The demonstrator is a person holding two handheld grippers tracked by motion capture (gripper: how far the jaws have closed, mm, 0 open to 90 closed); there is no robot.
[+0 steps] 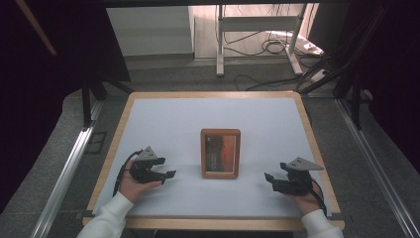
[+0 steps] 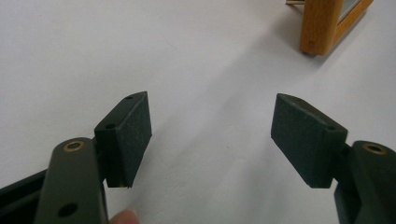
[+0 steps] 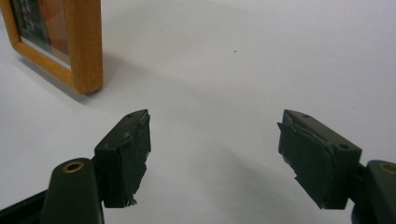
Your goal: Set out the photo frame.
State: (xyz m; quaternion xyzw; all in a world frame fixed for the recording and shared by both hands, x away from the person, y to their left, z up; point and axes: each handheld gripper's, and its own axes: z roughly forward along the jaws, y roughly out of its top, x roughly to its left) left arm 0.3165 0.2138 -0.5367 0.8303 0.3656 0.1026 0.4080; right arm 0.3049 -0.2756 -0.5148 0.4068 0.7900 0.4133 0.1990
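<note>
A wooden picture frame [image 1: 221, 153] stands upright in the middle of the white table top [image 1: 163, 124], holding a dark and orange picture. My left gripper [image 1: 168, 175] rests near the table's front left, jaws wide open and empty, pointing toward the frame. In the left gripper view the frame's corner [image 2: 322, 23] sits at the top right, well beyond the open left gripper [image 2: 212, 135]. My right gripper [image 1: 269, 179] lies at the front right, open and empty, aimed left. The frame's corner [image 3: 81, 46] shows at the upper left, ahead of the open right gripper [image 3: 215, 149].
The table has a wooden rim [image 1: 208, 94]. Beyond it stand a metal stand [image 1: 257, 39] and loose cables [image 1: 277, 47] on the floor. Metal rails [image 1: 64, 173] run along both sides of the table.
</note>
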